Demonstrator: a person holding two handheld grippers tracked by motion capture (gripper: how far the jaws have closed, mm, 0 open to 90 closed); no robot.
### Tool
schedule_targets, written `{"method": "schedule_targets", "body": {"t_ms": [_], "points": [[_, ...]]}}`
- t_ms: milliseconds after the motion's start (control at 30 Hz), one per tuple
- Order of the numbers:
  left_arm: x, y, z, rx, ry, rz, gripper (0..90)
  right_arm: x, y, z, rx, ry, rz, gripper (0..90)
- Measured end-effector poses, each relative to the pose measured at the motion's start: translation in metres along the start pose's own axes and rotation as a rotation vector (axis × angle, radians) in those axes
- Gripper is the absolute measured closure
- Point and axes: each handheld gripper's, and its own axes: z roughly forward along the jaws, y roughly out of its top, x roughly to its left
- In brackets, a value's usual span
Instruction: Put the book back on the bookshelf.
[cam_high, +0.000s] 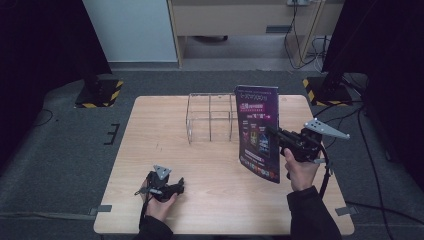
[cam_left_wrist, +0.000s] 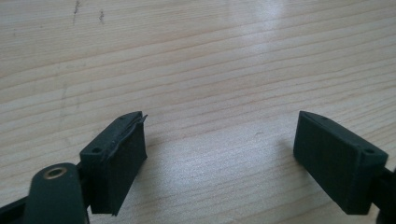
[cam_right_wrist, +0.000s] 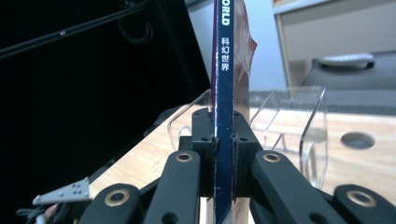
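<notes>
Two grippers: right (cam_high: 274, 132) clamps magazine (cam_high: 258, 131) upright (seemingly airborne); left (cam_high: 181, 184) jaws spread, empty.

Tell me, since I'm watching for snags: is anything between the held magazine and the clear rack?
Nothing visible. The right claw holds the magazine upright beside the clear rack, with bare table around.
</notes>
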Motion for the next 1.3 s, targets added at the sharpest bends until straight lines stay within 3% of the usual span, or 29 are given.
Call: {"method": "schedule_targets", "body": {"t_ms": [433,1067,1300], "points": [[0.001,0.002,0.003,0.014,0.002,-0.011,10.4,-0.001,0.027,0.006,-0.079,-0.055,-0.033,84.3],[0.001,0.002,0.003,0.015,0.003,-0.012,9.2,-0.008,0.051,0.037,-0.118,-0.108,-0.063,84.3],[0.0,0.002,0.003,0.016,0.004,-0.011,9.0,-0.017,0.056,0.056,-0.132,-0.146,-0.074,84.3]]}}
